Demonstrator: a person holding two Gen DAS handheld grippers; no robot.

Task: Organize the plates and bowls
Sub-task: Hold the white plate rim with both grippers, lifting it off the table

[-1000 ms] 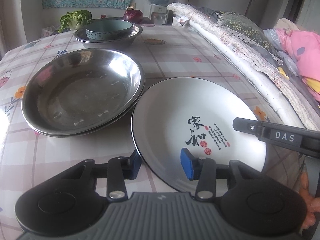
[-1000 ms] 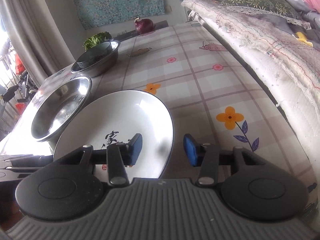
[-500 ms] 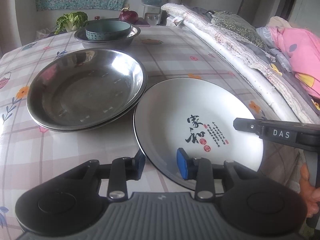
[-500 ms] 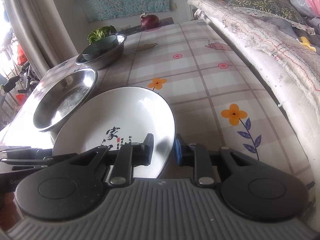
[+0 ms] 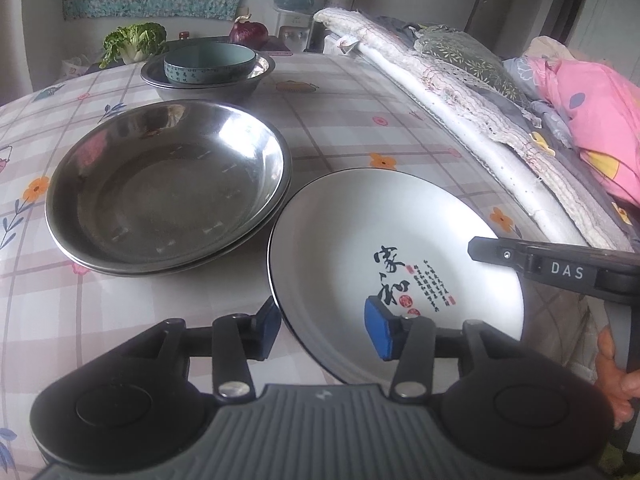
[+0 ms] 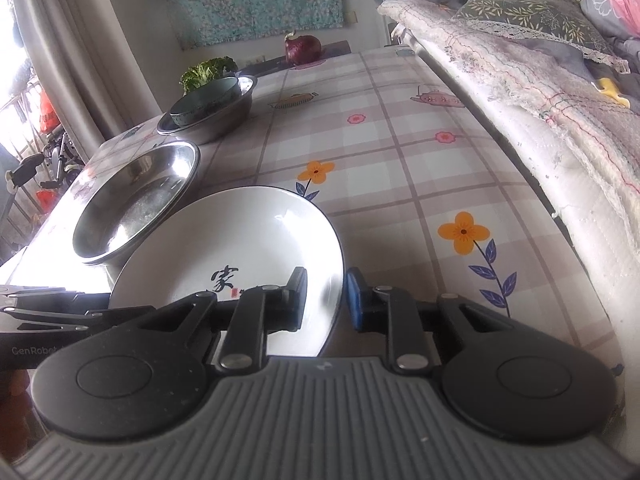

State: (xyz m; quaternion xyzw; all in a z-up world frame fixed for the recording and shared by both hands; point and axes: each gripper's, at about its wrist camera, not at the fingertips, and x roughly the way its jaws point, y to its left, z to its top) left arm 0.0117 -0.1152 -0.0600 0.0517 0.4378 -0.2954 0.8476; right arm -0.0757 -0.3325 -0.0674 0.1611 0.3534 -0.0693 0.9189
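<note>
A white plate with black calligraphy (image 5: 384,240) lies near the table's front edge, also in the right wrist view (image 6: 240,244). My right gripper (image 6: 326,300) is shut on its right rim, one pad inside and one outside. My left gripper (image 5: 322,326) straddles the plate's near left rim with its jaws apart, not clamping it. To the left are two stacked steel plates (image 5: 164,184), also in the right wrist view (image 6: 136,200). Farther back a teal bowl (image 5: 210,60) sits inside a steel bowl (image 5: 212,84).
The table carries a checked floral cloth (image 6: 400,168). Folded bedding (image 5: 460,92) runs along its right side. A red onion (image 6: 302,49) and leafy greens (image 5: 134,42) lie at the far end.
My right gripper closed on the plate's right rim. My left gripper's jaws narrowed slightly around the near rim, then spread again, and the left view shifted a little.
</note>
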